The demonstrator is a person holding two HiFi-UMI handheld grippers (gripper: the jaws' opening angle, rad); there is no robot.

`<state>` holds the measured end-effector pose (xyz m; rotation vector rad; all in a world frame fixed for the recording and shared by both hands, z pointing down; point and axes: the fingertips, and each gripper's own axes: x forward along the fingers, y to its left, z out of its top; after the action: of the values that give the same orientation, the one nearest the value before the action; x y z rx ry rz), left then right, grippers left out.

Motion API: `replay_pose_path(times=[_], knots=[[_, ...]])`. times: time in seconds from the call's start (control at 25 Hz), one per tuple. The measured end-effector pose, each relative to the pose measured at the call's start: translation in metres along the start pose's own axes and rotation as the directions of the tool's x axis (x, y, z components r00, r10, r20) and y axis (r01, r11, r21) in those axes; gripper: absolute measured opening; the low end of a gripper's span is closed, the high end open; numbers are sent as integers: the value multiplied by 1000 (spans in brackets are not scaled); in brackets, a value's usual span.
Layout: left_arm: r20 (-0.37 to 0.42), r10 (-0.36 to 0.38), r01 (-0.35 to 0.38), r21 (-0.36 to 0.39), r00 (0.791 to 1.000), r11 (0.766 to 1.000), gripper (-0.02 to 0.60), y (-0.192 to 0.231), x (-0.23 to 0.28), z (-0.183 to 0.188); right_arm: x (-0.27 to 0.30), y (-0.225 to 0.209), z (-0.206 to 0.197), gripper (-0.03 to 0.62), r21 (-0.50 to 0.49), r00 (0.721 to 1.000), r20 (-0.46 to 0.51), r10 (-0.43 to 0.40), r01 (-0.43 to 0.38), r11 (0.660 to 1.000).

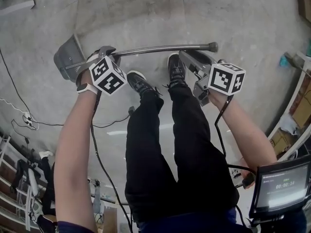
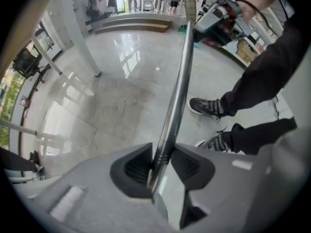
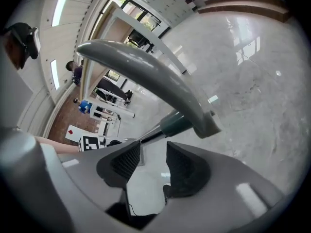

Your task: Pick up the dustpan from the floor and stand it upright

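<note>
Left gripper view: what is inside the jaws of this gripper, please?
The dustpan handle runs through the left gripper, whose jaws press on it. The gripper's body covers the handle's lower part, so the pan shows only in the head view.

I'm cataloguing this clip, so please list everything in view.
dustpan: one, grey pan, silver pole, lying across the upper head view
cable: one, black, floor at left
power strip: one, white, floor at left
screen: one, dark-framed, lower right
shoes: two, black with white soles, just below the pole
trousers: black, centre
left gripper: grey, shut on the pole near the pan
right gripper: grey, jaws apart, empty, by the pole's far end
</note>
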<state>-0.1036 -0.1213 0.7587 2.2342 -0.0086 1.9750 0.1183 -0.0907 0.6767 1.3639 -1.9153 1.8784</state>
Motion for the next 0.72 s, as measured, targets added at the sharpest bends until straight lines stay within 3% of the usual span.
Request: replay_pose_path(times=[0.2, 0.32, 0.56, 0.72], knots=[[-1, 2, -2, -6, 1000, 1000, 110, -8, -17, -5, -10, 39, 8, 176, -12, 997, 53, 47, -47, 999], [-3, 17, -17, -33, 1000, 999, 111, -8, -27, -13, -15, 66, 13, 140, -18, 994, 75, 74, -73, 997], [55, 92, -82, -169, 994, 982, 132, 11, -44, -15, -16, 109, 38, 118, -118, 987, 108, 122, -109, 987], [100, 116, -88, -251, 988, 964, 215, 18, -53, -20, -8, 137, 50, 109, -184, 982, 95, 161, -141, 973]])
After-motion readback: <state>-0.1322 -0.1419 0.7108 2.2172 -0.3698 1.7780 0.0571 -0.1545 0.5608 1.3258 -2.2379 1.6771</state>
